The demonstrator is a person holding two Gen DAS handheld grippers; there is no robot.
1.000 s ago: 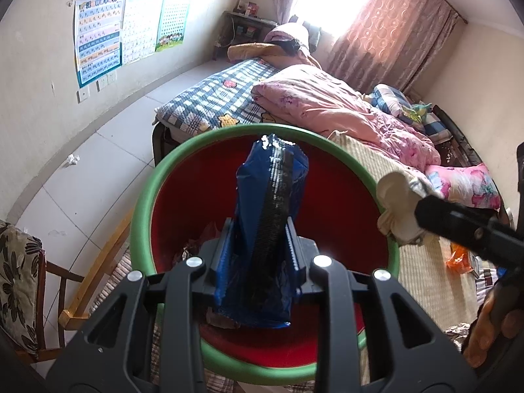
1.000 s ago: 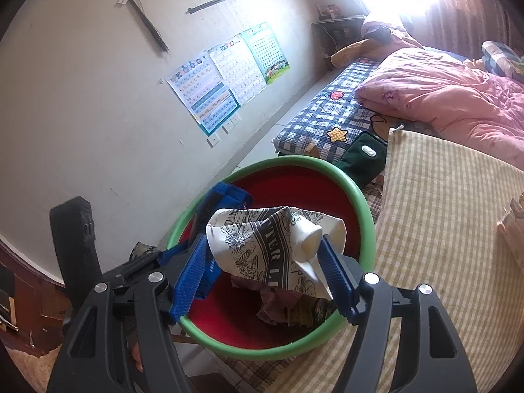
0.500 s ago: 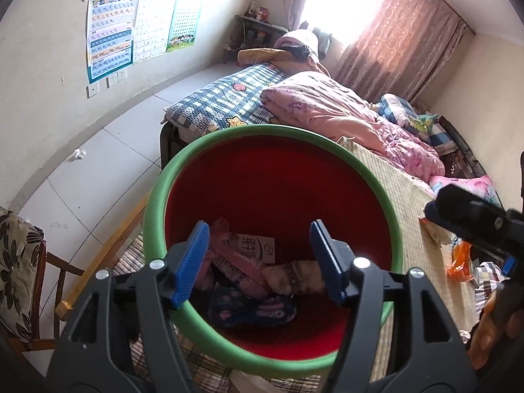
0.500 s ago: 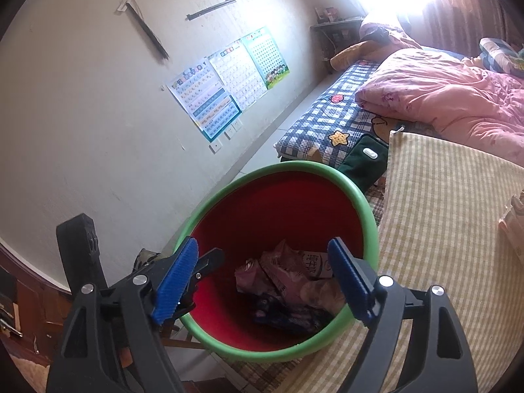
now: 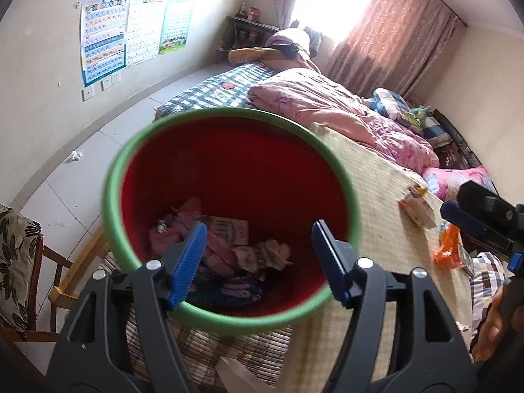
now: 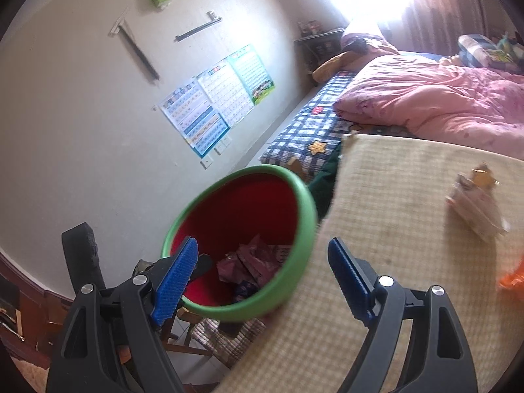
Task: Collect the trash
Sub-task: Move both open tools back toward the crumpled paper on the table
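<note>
A red bin with a green rim (image 5: pixel 114 190) stands at the edge of a yellow checked mat (image 5: pixel 380 177). Several wrappers (image 5: pixel 229 255) lie at its bottom. My left gripper (image 5: pixel 258 245) hangs over the bin's near side. Its jaws are opening and nothing is between the blue pads. My right gripper (image 6: pixel 262 255) is open and empty, over the bin's right rim (image 6: pixel 304 229) and the mat's edge. On the mat lie a white wrapper (image 6: pixel 475 209) and an orange wrapper (image 6: pixel 511 278). Both also show in the left wrist view: white wrapper (image 5: pixel 416 206), orange wrapper (image 5: pixel 447 249).
A pink quilt (image 5: pixel 327 108) and a checked blanket (image 5: pixel 209 95) cover the bed beyond the mat. A crumpled paper (image 5: pixel 75 155) lies on the tiled floor by the wall. A wooden chair with a patterned cushion (image 5: pixel 19 262) stands at the left. A hand (image 5: pixel 491 330) shows at the right edge.
Both grippers opened: the blue packet left the left one and the patterned wrapper left the right one, and both now lie in the bin. Both grippers then shifted right, toward the mat.
</note>
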